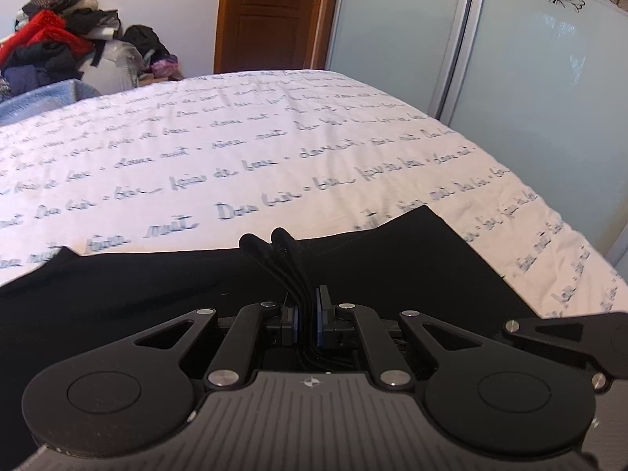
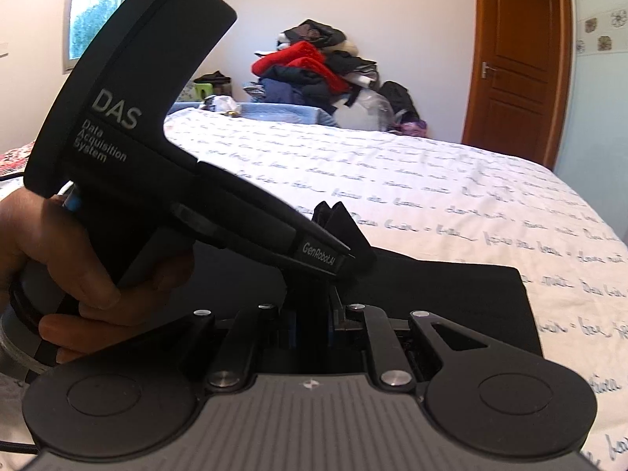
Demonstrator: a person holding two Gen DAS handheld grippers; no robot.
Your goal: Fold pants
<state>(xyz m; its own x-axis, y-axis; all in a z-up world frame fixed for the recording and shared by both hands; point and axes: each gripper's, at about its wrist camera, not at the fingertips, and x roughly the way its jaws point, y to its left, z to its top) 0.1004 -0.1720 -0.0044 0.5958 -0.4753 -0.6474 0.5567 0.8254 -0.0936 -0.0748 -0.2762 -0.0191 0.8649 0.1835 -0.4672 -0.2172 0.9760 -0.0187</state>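
Black pants (image 1: 157,294) are laid flat on a bed covered by a white sheet (image 1: 274,137) printed with lines of script. The garment occupies the near part of the bed, its far edge running across the sheet and one squared corner reaching toward the bed's right side in the left wrist view.

The left gripper (image 1: 308,316) is clamped on a bunched fold of the pants. Several layers of black cloth are seen pinched between its blue-edged pads, and the gathered fabric rises beyond the fingertips in rounded ridges.

The right gripper (image 2: 314,314) is likewise drawn together on black cloth, a peaked fold of which stands up just past its fingers. Its left pad is partly hidden by the other tool's body.

In the right wrist view the left tool's black housing, marked "DAS", crosses the frame, gripped by a hand (image 2: 59,267) at the lower left. The two grippers are held close together over the garment.

A pile of clothes (image 2: 314,66) is stacked beyond the bed against the wall, beside a wooden door (image 2: 518,59). A frosted sliding panel (image 1: 530,78) is noted at the right.
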